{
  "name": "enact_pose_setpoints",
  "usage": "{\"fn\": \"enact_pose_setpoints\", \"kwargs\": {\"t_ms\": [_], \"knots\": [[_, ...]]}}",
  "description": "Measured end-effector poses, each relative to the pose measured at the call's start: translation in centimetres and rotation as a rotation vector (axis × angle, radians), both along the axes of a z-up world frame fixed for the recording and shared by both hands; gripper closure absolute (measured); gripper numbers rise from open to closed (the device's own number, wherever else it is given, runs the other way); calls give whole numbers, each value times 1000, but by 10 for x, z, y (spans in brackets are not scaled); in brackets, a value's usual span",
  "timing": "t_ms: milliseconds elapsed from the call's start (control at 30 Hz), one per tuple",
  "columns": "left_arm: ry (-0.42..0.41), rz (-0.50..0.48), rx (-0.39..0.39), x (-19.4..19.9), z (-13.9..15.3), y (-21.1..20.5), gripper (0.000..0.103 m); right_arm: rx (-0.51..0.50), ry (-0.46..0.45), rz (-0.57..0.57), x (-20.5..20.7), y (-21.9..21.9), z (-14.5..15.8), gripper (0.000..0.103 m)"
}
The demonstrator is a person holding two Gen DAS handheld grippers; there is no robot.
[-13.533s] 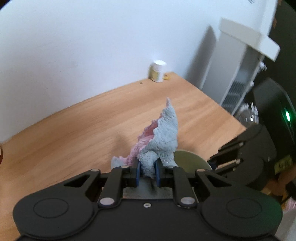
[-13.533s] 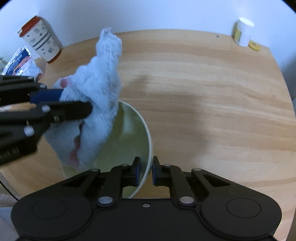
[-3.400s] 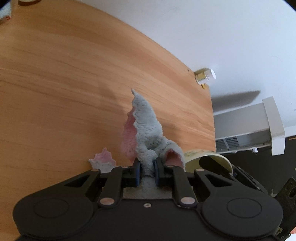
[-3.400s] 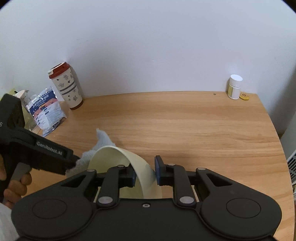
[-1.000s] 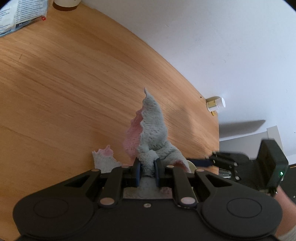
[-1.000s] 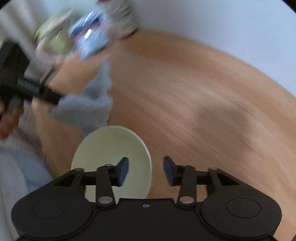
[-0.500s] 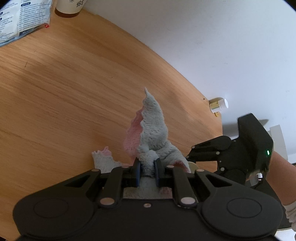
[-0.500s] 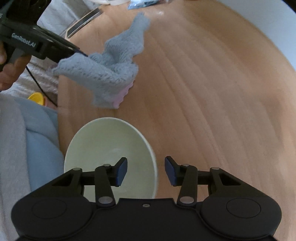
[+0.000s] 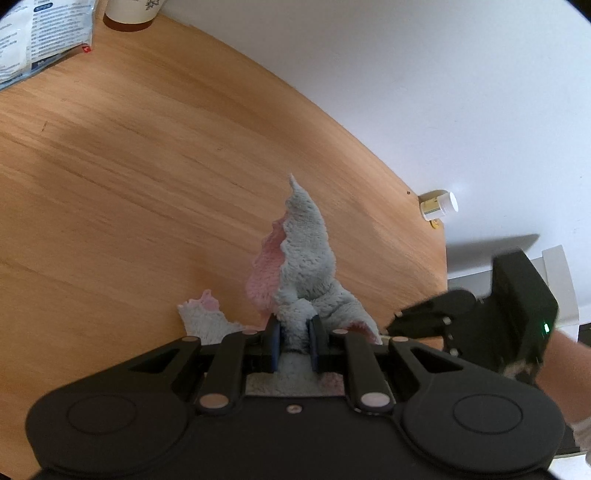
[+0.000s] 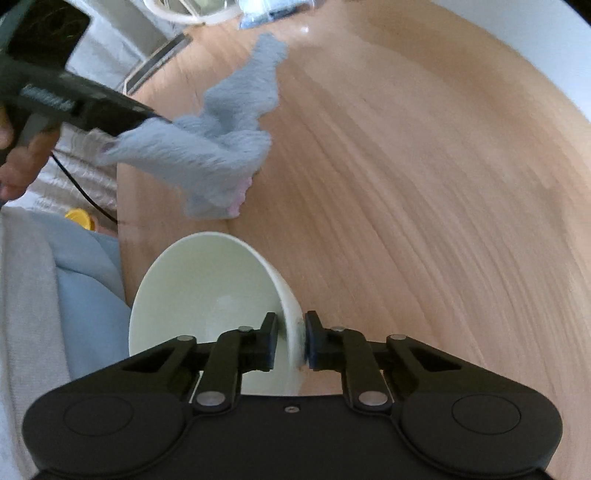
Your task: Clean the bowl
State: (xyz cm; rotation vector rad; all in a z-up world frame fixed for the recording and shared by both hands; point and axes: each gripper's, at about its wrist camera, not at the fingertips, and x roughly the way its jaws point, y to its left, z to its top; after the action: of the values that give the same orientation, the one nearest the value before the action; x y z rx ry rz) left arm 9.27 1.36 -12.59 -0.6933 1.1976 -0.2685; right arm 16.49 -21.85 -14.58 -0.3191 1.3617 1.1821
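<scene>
Bowl (image 10: 207, 295): pale green, tipped on its side so the opening faces left in my right wrist view; it sits at the near left edge of the bench (image 10: 424, 184), just below the hanging cloth.
Right jaws (image 10: 290, 341): my right gripper is clamped on the bowl's wall near the rim, one blue pad inside and one outside; the wall fills the gap between them.
Left jaws (image 9: 294, 345): my left gripper is closed tight on the cloth (image 9: 306, 258), a bunched fold pinched between the blue pads (image 9: 275, 345).
Cloth: fluffy grey on one face, pink on the other; one corner stands up in a point ahead of my left jaws, a smaller scrap pokes out to their left.
Cloth, right wrist view (image 10: 218, 147): it hangs from my left gripper (image 10: 147, 116) above the bench, apart from the bowl rim; whether its lowest fold touches the wood I cannot tell, as this view is blurred.
Right gripper, left wrist view (image 9: 480, 317): black body with a green light, at the right edge, beside the cloth.
Bench: light wood with straight grain.
Far items: white-capped bottle (image 9: 439, 205) at the bench's back corner; cup (image 9: 131, 13) and printed packet (image 9: 40, 40) at top left.
</scene>
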Motion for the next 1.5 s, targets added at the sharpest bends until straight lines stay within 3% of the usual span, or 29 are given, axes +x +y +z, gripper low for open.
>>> {"fn": "enact_pose_setpoints", "kwargs": {"t_ms": [367, 633, 833, 1033, 1500], "knots": [[-27, -68, -71, 10, 5, -22, 89, -40, -370, -279, -80, -21, 31, 91], [-80, -207, -86, 20, 21, -61, 89, -65, -541, -417, -119, -11, 38, 89], [-142, -308, -73, 23, 38, -86, 89, -33, -592, -498, -130, -16, 58, 89], [-154, -321, -62, 20, 39, -88, 89, -27, -617, -587, -137, -25, 66, 87], [16, -137, -124, 7, 0, -37, 89, 37, -543, -770, -151, -47, 64, 86]]}}
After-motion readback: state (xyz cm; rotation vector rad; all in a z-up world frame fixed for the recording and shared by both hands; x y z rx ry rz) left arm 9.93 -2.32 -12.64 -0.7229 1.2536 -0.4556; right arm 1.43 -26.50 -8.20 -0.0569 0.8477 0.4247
